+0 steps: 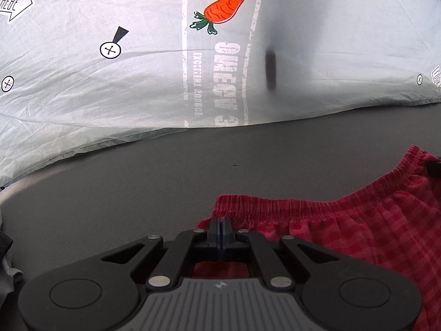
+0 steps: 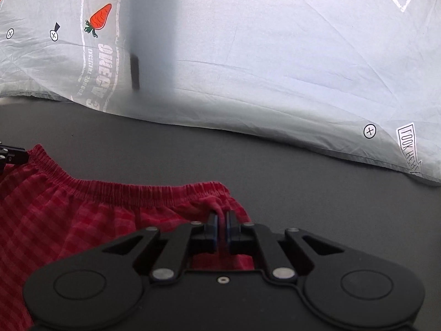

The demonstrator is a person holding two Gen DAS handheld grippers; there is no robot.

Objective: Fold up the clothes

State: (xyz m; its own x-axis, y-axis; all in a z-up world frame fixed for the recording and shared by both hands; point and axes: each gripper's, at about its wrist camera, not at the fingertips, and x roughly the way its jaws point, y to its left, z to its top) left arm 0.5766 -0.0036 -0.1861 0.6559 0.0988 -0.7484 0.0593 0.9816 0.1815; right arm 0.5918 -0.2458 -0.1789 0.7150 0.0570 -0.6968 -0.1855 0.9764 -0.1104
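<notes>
Shorts (image 1: 358, 237), red checked, lie on the dark table (image 1: 137, 182) before a pale printed sheet (image 1: 82, 82), my left gripper (image 1: 220, 224) and right gripper (image 2: 222, 220) each pinching one end of the elastic waistband (image 2: 124, 190), probably to keep it taut for folding.

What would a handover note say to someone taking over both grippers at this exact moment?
Left gripper: shut on the left corner of the waistband of the red checked shorts.
Right gripper: shut on the right corner of the same waistband, with fabric bunched between the fingers.
The shorts lie on the dark grey table, waistband facing the printed grey sheet behind.
Done: both waistband corners are gripped.
Left: no fold shows in either view; the lower part of the shorts is out of view, so check it before folding.
</notes>
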